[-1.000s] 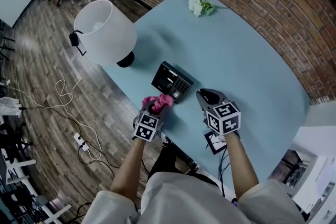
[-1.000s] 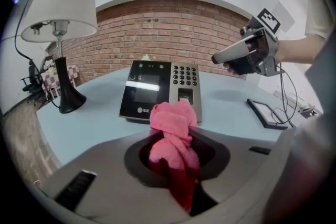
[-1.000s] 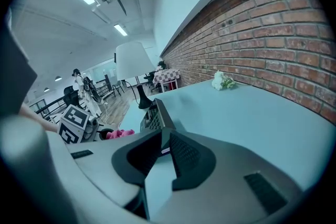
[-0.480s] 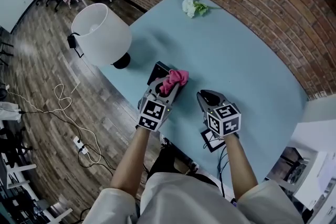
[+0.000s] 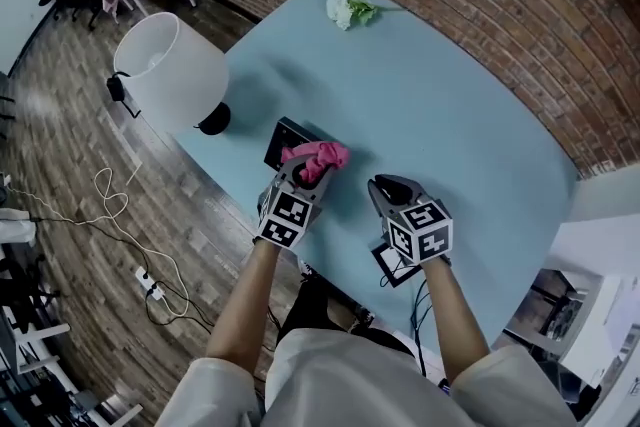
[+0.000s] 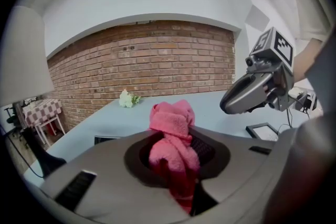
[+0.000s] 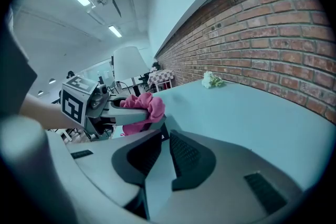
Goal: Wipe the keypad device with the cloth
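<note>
The black keypad device (image 5: 280, 139) lies near the table's left edge, beside the lamp base. A pink cloth (image 5: 318, 158) is bunched on its right part, hiding the keys. My left gripper (image 5: 303, 172) is shut on that cloth and presses it onto the device. In the left gripper view the cloth (image 6: 171, 139) fills the space between the jaws. My right gripper (image 5: 392, 185) hovers over bare table to the right of the device, with nothing in it. In the right gripper view its jaws show only a thin slit, and the cloth (image 7: 144, 106) shows to the left.
A white lamp (image 5: 168, 71) stands at the table's left edge, its base beside the device. White flowers (image 5: 344, 5) lie at the far side, near the brick wall. A small framed card (image 5: 388, 265) with a cable sits at the near edge of the blue table (image 5: 450, 105).
My left gripper carried the pink cloth from the near table edge up onto the keypad device, then drew it slightly back across the device. The right gripper has barely moved.
</note>
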The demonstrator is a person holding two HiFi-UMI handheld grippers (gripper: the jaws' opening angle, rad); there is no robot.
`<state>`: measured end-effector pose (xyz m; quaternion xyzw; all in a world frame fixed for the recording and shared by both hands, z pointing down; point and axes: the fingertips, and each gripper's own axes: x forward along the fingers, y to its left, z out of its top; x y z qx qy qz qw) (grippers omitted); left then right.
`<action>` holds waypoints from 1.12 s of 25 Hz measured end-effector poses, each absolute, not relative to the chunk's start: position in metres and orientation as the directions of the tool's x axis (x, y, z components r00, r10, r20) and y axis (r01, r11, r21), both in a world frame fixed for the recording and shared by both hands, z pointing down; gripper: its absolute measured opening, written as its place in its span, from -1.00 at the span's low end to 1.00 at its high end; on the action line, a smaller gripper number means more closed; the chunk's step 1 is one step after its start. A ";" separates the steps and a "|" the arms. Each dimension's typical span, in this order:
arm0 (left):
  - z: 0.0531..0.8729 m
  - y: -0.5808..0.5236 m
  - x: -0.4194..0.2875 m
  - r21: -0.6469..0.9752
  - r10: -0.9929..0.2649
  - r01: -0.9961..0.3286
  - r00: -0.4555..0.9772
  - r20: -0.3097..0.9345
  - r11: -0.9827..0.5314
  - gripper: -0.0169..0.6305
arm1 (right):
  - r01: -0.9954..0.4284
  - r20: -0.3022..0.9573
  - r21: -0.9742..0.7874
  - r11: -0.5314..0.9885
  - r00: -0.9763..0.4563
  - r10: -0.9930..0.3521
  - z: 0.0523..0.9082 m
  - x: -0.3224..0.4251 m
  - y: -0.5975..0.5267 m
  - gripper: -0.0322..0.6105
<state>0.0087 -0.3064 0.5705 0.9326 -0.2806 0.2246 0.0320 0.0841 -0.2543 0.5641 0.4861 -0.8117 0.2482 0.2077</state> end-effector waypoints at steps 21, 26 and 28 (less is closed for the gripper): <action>0.629 -0.267 -0.027 -0.022 -0.461 -0.550 0.677 0.574 -0.835 -0.64 | -0.870 0.581 -0.211 0.445 -0.478 -0.659 0.567 0.069 -0.254 -0.68; 0.648 -0.255 -0.040 0.001 -0.442 -0.562 0.651 0.616 -0.827 -0.64 | -0.872 0.581 -0.212 0.442 -0.476 -0.661 0.566 0.068 -0.254 -0.68; 0.656 -0.251 -0.045 0.010 -0.439 -0.571 0.642 0.628 -0.821 -0.64 | -0.872 0.579 -0.212 0.441 -0.476 -0.662 0.566 0.068 -0.255 -0.68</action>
